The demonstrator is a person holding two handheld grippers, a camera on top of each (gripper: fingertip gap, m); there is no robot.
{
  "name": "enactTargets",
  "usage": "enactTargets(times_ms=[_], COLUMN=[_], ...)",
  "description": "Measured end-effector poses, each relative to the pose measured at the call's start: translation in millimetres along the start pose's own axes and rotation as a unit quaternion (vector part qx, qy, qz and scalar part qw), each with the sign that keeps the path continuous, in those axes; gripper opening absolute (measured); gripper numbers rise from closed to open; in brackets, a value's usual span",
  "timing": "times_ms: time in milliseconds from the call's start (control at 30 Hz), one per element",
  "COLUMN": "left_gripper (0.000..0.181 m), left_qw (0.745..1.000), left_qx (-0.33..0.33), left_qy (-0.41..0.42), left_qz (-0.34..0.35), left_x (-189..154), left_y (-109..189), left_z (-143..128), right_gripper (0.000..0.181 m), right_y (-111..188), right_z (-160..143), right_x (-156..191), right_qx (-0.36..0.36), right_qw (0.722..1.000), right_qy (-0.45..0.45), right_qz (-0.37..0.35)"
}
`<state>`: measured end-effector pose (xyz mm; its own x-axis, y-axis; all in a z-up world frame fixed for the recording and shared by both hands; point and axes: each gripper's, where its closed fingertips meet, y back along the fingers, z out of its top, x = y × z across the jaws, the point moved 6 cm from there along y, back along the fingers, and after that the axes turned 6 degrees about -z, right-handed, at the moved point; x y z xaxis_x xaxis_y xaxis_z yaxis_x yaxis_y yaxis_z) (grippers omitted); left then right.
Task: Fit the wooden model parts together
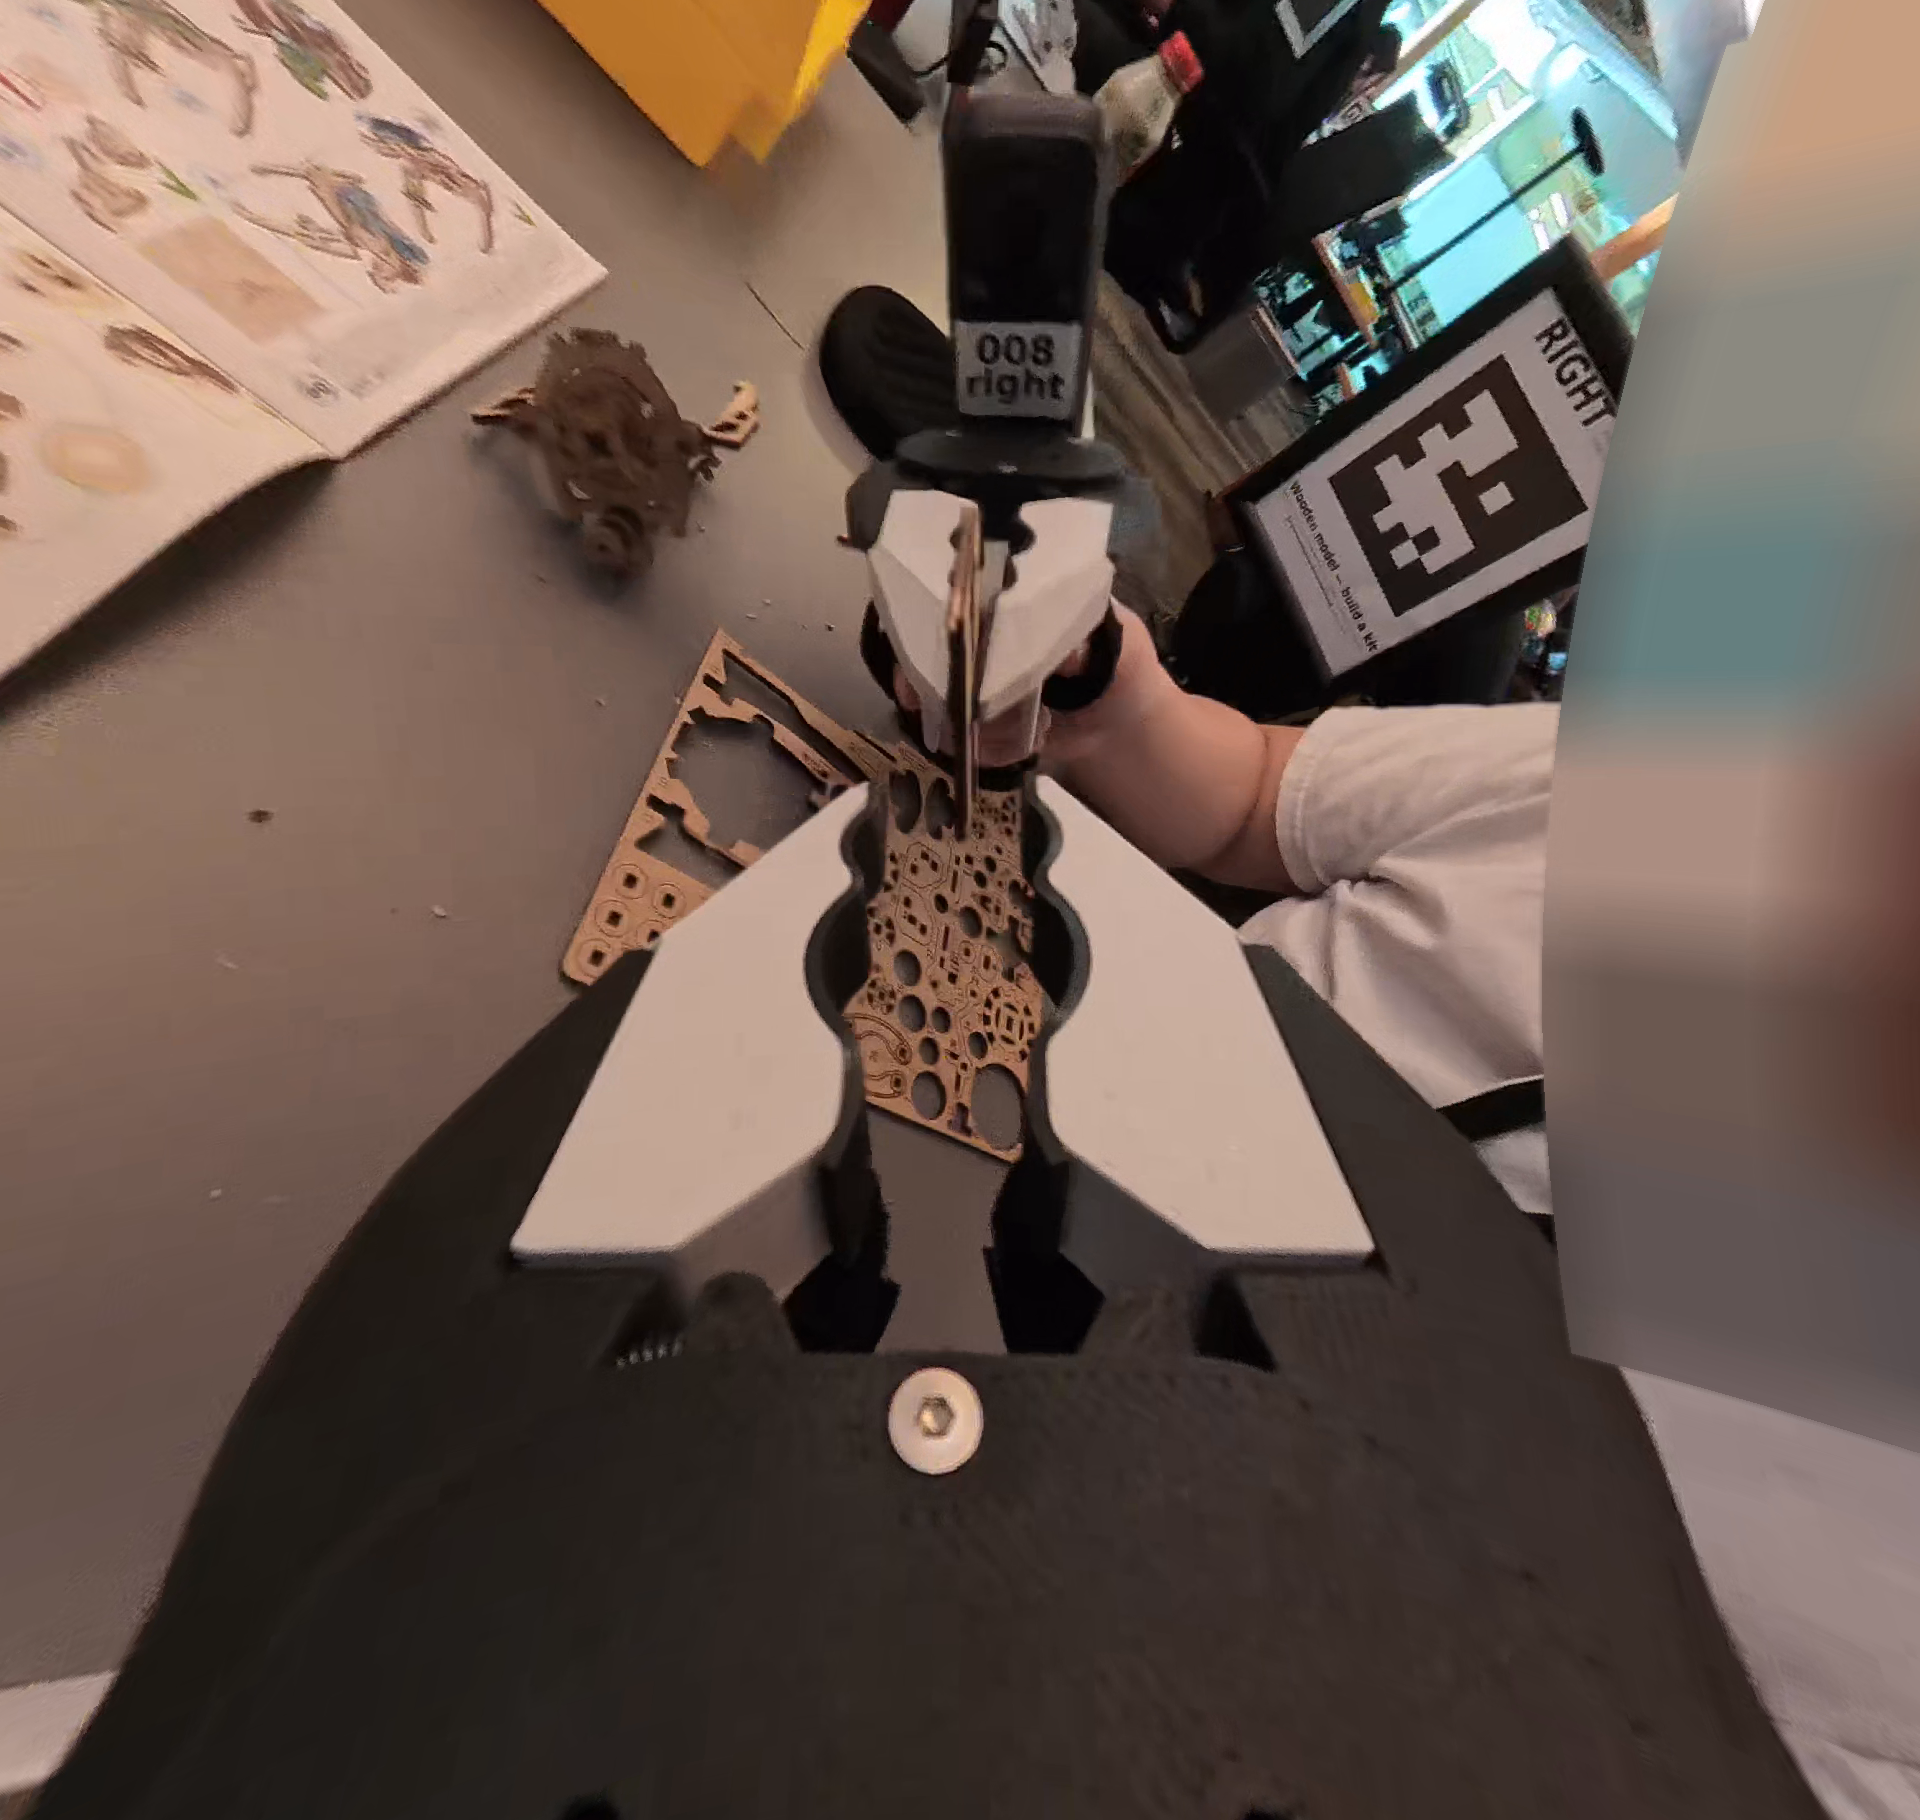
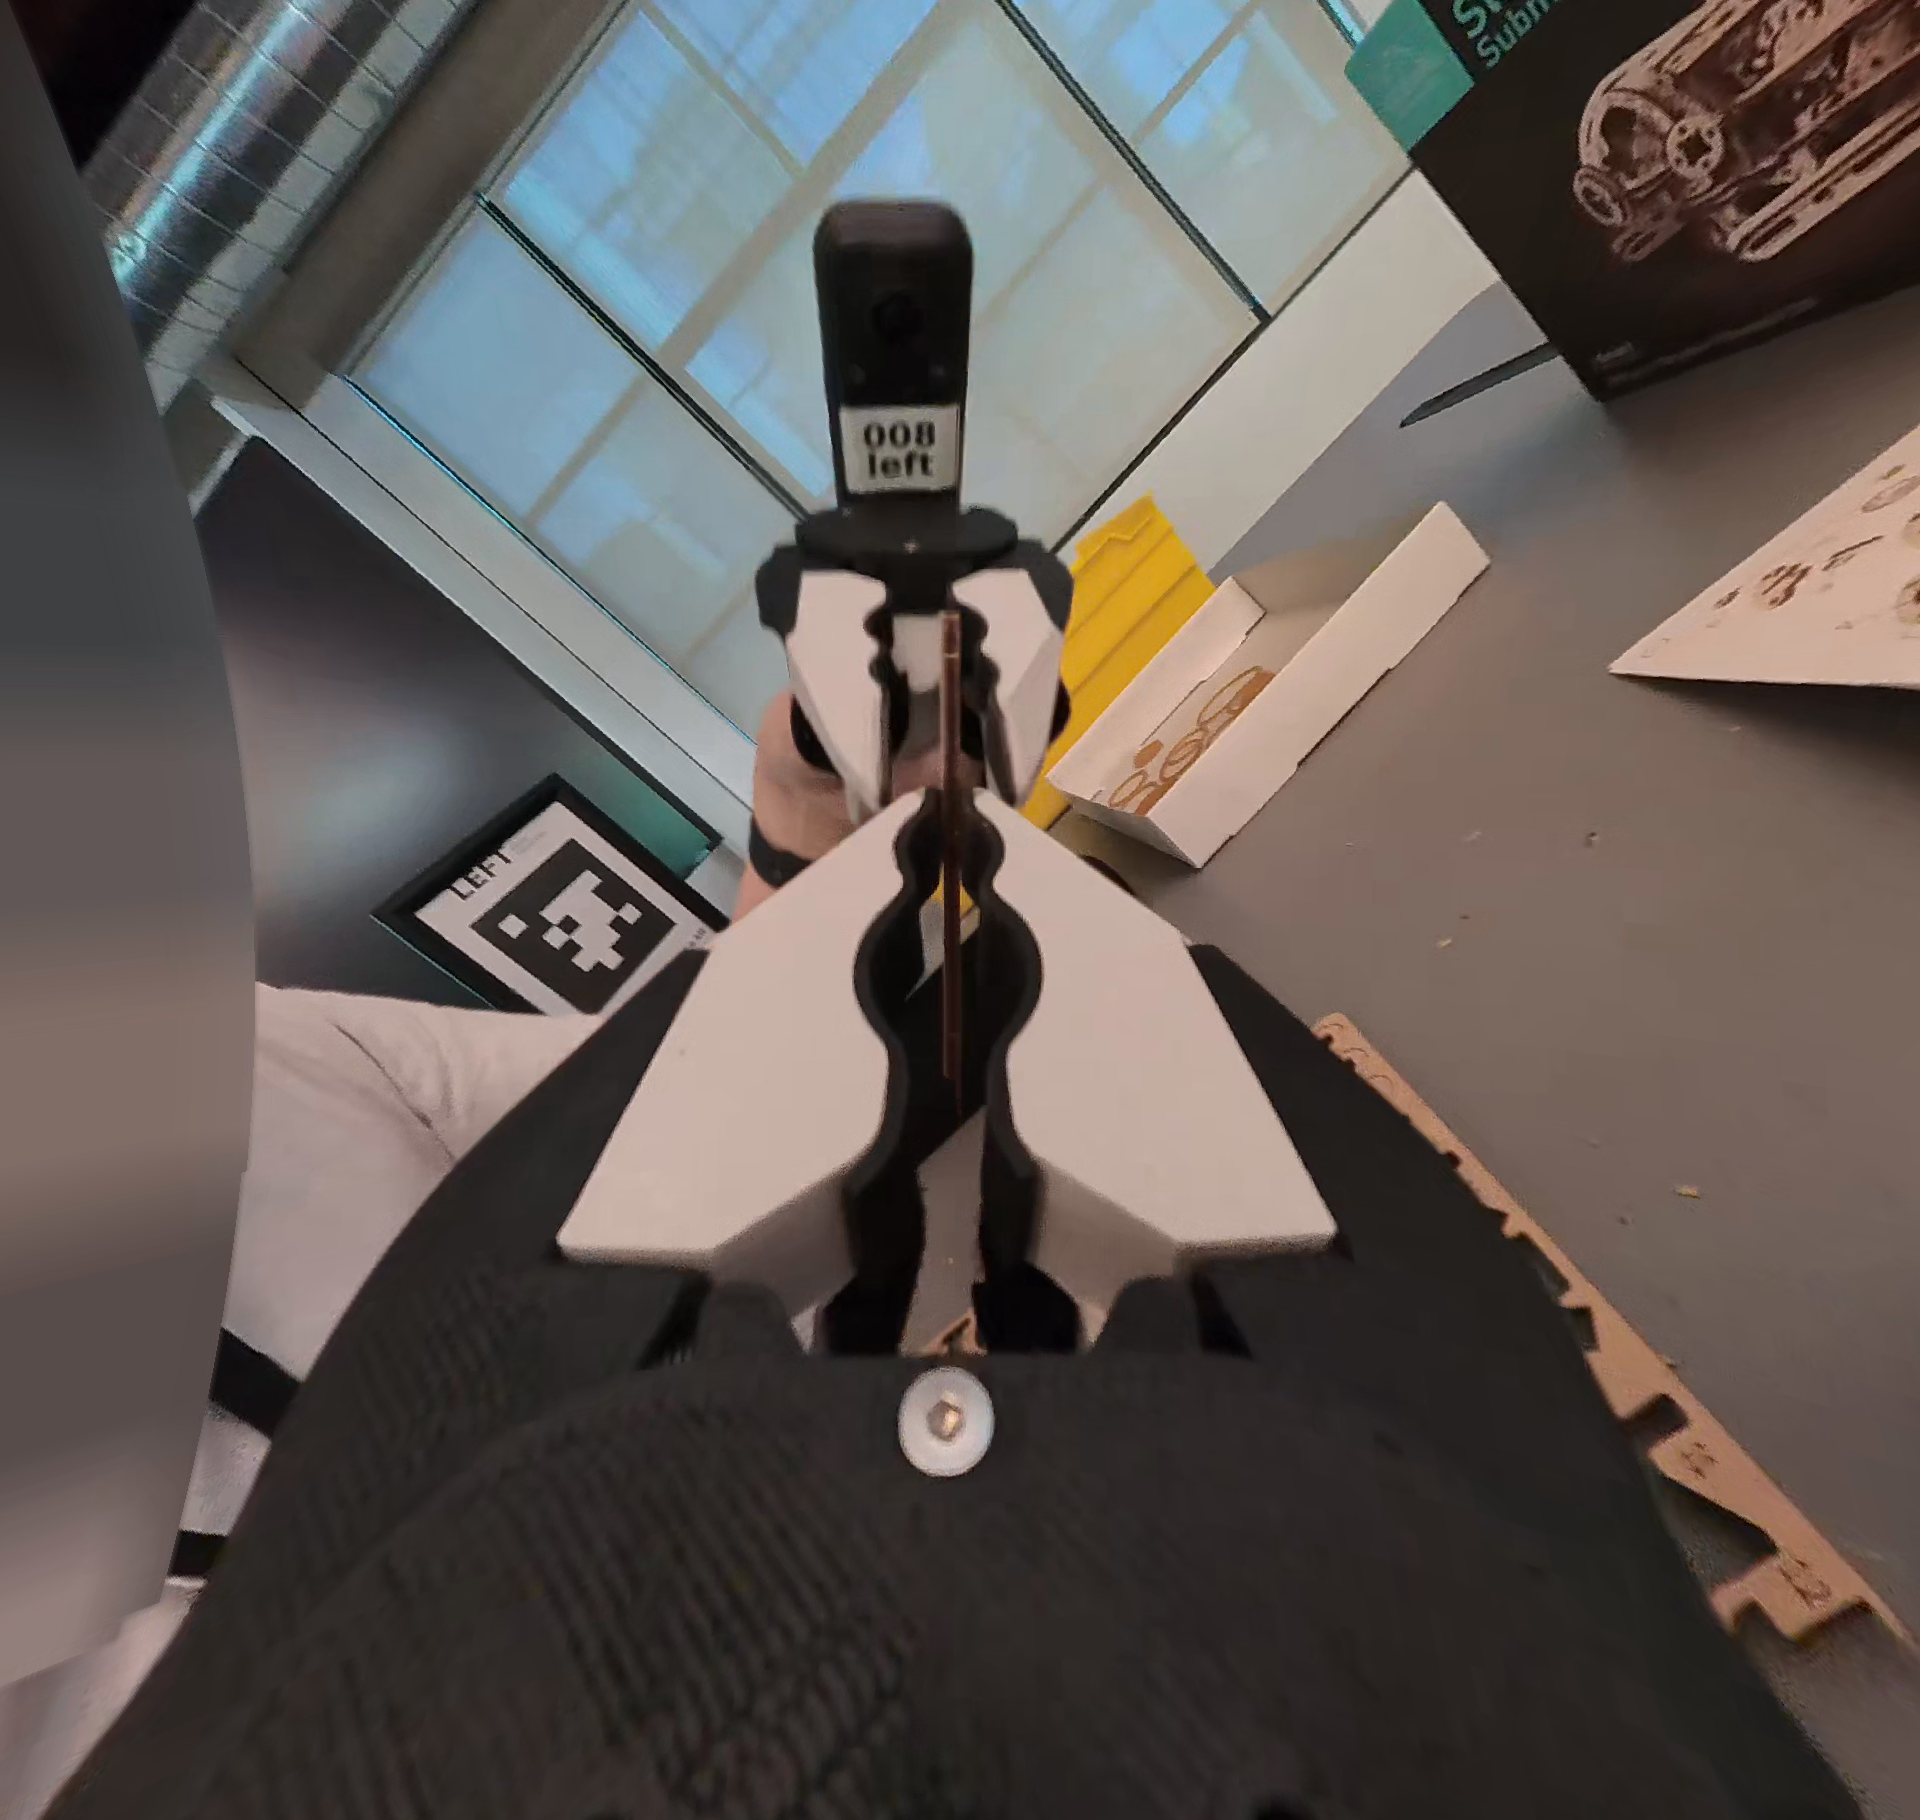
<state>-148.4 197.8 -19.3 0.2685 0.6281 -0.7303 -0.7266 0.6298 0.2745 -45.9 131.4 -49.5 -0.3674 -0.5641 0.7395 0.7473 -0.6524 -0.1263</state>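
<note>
Grey table (image 1: 343, 835), claws meeting by its near edge.
Our right claw (image 1: 971, 674) pinches a thin plywood sheet (image 2: 950, 949) edge-on; our left claw (image 1: 951, 814) stands spread around it.

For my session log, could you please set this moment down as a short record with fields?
right hand-held gripper: shut on a thin wooden piece, held edge-on
left hand-held gripper: open, facing the right one; the piece's end appears to reach between its fingers
below the grippers: perforated wooden sheet flat on the grey table
part-built model: on the table, beside the instruction sheet
also in view: yellow bin, dark kit box
</note>
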Motion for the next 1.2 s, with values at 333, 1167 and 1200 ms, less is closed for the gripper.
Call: enactTargets(times_ms=[333,1167,1200], left_gripper=[0.000,0.000,0.000], left_qw=[0.997,0.999,0.999], left_qx=[-0.062,-0.046,-0.040], left_qy=[-0.034,0.004,0.006], left_qz=[-0.020,0.000,0.005], left_x=[10.6,21.7,22.3], left_y=[-13.1,-8.6,-11.1], left_z=[-25.2,-37.4,-38.6], right_gripper=[0.003,0.021,0.021], right_y=[-17.0,-28.3,-29.3], right_z=[-13.5,11.1,7.7], right_x=[-6.8,-20.4,-20.4], right_qx=[0.039,0.157,0.170], right_qw=[0.999,0.987,0.985], right_qy=[0.019,-0.012,-0.001], right_qz=[-0.015,0.031,0.018])
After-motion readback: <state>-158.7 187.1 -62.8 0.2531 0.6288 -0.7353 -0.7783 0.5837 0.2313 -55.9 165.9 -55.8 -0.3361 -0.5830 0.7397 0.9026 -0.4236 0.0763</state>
